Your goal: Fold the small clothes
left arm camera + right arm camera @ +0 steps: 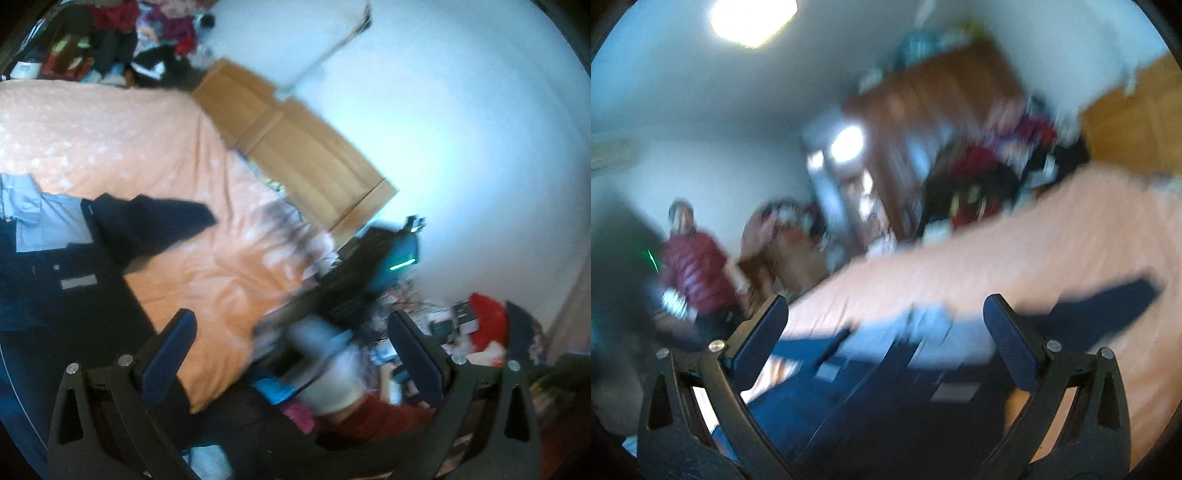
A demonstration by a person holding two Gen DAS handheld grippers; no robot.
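Shirt (55, 258) first: at the far left of the left wrist view we see a dark navy garment with a pale blue collar lying flat on the peach bedspread (129, 140). One dark sleeve (155, 225) reaches out to the right across the cover, so that arm of the shirt points toward the wooden headboard (295, 147). Which way the body's long axis runs we cannot tell, since the frame edge cuts it off. Further right, past the edge of the bed, we make out a blurred heap of clutter and a dark device with a green light (402, 264).

Our left gripper (291, 354) has its fingers spread wide with nothing between them, hanging over the bed's edge and apart from the shirt.

In the right wrist view a person in a red jacket (698, 273) stands at the left, heavily blurred. The shirt (871, 387) lies directly below our right gripper (886, 332), its collar toward the camera's centre and a sleeve (1108, 302) stretching right. These fingers also stand wide apart, holding nothing.
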